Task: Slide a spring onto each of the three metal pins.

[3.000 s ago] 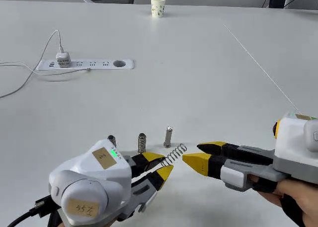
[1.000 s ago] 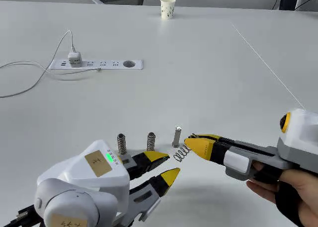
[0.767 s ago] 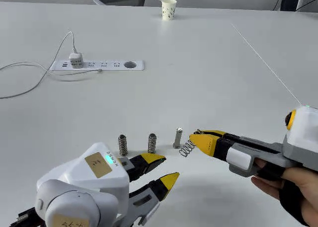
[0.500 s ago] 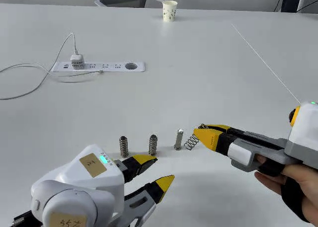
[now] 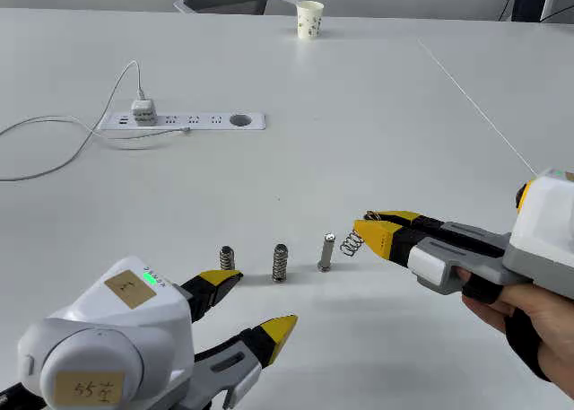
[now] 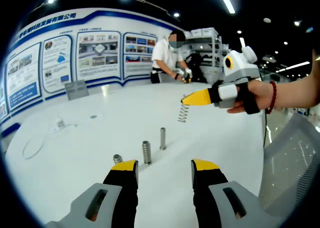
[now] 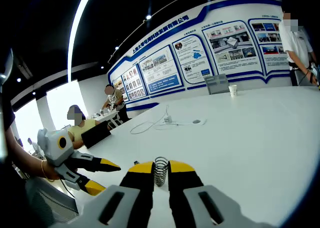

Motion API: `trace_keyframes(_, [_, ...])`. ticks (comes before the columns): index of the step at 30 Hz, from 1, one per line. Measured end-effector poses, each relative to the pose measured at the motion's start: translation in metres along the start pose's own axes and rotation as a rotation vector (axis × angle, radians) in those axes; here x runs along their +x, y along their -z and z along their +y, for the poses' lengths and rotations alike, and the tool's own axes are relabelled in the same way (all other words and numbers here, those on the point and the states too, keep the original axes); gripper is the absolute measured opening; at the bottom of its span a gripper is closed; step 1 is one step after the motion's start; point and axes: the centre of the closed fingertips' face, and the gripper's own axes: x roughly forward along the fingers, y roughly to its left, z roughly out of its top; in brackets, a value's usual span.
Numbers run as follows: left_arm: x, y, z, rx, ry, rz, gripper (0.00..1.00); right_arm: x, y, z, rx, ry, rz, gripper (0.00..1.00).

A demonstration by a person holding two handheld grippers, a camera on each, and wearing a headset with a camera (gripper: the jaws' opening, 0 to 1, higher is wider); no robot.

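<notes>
I work at a wide white table (image 5: 359,114) in a hall with display boards (image 7: 225,41) on the wall. The reference item is the bare pin (image 5: 326,252), which stands upright on the table. To its left, in one row, stand the middle pin (image 5: 281,248) and the far-left pin (image 5: 227,258); each carries one of the fitted springs (image 5: 281,266) around its shaft.

My right tongs (image 5: 369,231) come in from the right of the bare pin, jaws drawn narrow and clamped on the third spring (image 5: 352,242). This spring juts from the jaw tips toward the bare pin, near its top, and is not on it.

My left tongs (image 5: 260,300) hover in front of the bare pin and to its left, jaws spread wide and empty.

Well behind the bare pin lies a power strip (image 5: 184,120) with a charger (image 5: 143,108) plugged in. Farther back stands a paper cup (image 5: 310,20).
</notes>
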Motion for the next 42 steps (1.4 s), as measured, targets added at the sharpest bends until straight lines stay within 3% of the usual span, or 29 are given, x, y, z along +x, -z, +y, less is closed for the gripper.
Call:
trace_keyframes(9, [-0.004,0.000,0.013,-0.017,-0.038,0.003,0.55,0.012,0.000,-0.003,-0.102,0.021,0.038,0.11])
trace_keyframes(21, [-0.007,0.004,0.018,-0.030,-0.049,0.008,0.69,0.031,0.004,-0.013,-0.218,0.055,0.085,0.11])
trace_keyframes(32, [-0.009,0.006,0.018,-0.049,-0.043,0.011,0.77,0.043,0.013,-0.020,-0.253,0.078,0.116,0.11])
trace_keyframes(42, [-0.010,0.006,0.017,-0.063,-0.032,0.014,0.78,0.049,0.019,-0.022,-0.245,0.079,0.131,0.12])
